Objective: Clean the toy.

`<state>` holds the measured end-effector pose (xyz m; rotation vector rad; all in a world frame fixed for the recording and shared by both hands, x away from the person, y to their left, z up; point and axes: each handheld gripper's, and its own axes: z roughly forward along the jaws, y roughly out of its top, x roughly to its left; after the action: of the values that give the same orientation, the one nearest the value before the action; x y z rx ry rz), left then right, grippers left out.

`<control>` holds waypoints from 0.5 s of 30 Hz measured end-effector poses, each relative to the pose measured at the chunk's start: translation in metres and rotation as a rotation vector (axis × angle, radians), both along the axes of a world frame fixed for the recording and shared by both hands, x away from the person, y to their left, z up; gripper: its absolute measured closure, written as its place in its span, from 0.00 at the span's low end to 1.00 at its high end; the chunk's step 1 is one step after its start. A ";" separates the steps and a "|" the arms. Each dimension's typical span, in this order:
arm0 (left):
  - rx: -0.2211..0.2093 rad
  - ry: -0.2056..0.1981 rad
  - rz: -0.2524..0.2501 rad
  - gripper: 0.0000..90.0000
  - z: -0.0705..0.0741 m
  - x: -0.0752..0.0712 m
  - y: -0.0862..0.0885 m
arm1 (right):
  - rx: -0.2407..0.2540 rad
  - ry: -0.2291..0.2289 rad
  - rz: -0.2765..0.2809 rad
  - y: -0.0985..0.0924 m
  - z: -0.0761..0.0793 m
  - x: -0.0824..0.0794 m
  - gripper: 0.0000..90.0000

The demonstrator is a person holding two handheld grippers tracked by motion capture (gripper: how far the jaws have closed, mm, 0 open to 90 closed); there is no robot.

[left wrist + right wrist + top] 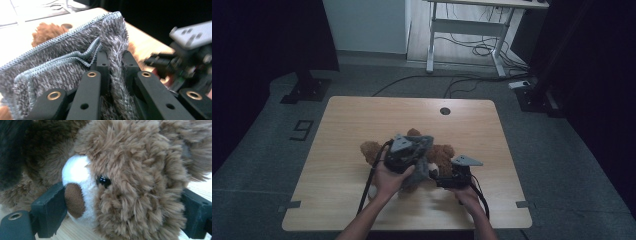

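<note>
While the brown teddy bear (439,155) lies near the middle of the wooden table (342,130), a grey fleece cloth (422,150) with a stitched blue-grey hem is draped over its body and partly lifted off it. The bear sits well clear of all four table edges, with bare wood open toward the far edge and its cable hole (445,111), and to both sides. The near edge is closer, where the person's forearms come in.

In the left gripper view the left gripper (115,65) has its jaws drawn almost fully together on a fold of the cloth, the pile squeezed between the two black fingers (102,62). The hem runs off to the left of them.

In the right gripper view the right gripper (120,212) has its jaws wide, one on either side of the bear's head; the near finger (48,210) touches the white muzzle beside the brown nose, while the far one sits against the fur at the back of the head.
</note>
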<state>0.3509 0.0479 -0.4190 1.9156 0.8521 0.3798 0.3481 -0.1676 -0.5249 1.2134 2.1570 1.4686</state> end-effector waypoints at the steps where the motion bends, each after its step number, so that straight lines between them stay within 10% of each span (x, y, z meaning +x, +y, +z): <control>1: 0.017 0.000 -0.007 0.88 0.002 0.005 -0.010 | -0.002 -0.005 0.000 0.000 0.000 -0.001 0.12; 8: 0.175 0.068 0.006 0.88 -0.025 0.043 -0.057 | 0.004 -0.016 -0.007 0.000 -0.001 -0.002 0.13; 12: 0.128 0.100 0.014 0.88 -0.034 0.049 -0.048 | 0.014 -0.009 -0.020 -0.001 -0.003 -0.001 0.15; 15: 0.189 0.075 0.056 0.88 -0.030 0.045 -0.032 | 0.009 -0.011 -0.021 0.000 -0.002 -0.001 0.15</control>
<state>0.3954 0.0158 -0.4492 2.0943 0.9490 0.4371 0.3468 -0.1679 -0.5270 1.2241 2.1266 1.4743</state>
